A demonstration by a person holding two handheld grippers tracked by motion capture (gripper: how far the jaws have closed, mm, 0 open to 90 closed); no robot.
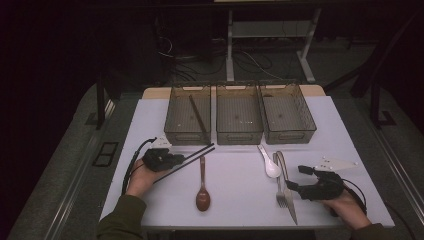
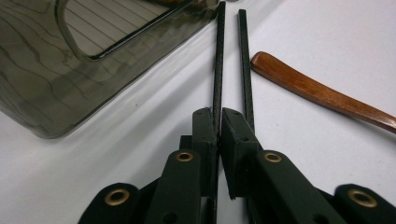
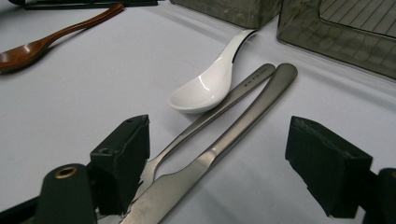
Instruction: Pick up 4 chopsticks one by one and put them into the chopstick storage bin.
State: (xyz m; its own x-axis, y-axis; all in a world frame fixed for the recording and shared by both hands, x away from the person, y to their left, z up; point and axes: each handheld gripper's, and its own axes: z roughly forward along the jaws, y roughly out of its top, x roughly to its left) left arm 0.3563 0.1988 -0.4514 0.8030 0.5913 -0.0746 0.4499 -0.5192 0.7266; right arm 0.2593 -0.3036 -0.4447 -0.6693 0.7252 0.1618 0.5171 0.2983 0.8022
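My left gripper (image 1: 179, 159) (image 2: 218, 119) rests at the table's left, shut on one black chopstick (image 2: 217, 65). A second black chopstick (image 2: 244, 65) lies just beside it, outside the jaws; the pair (image 1: 200, 151) points toward the left bin (image 1: 174, 120). A wooden spoon (image 1: 202, 190) (image 2: 322, 93) lies to the right of them. At the table's right my right gripper (image 1: 296, 178) (image 3: 219, 135) is open over a steel knife (image 1: 291, 200) (image 3: 243, 123) and fork (image 1: 280, 192) (image 3: 229, 98). A white ceramic spoon (image 1: 270, 165) (image 3: 205, 86) lies beside their handles.
Three smoky plastic bins stand in a row at the back: the left one holds a brown chopstick (image 1: 199, 119), the middle bin (image 1: 239, 135) and right bin (image 1: 290, 134) (image 3: 345, 42) look empty. The white mat (image 1: 240, 185) ends near the front edge.
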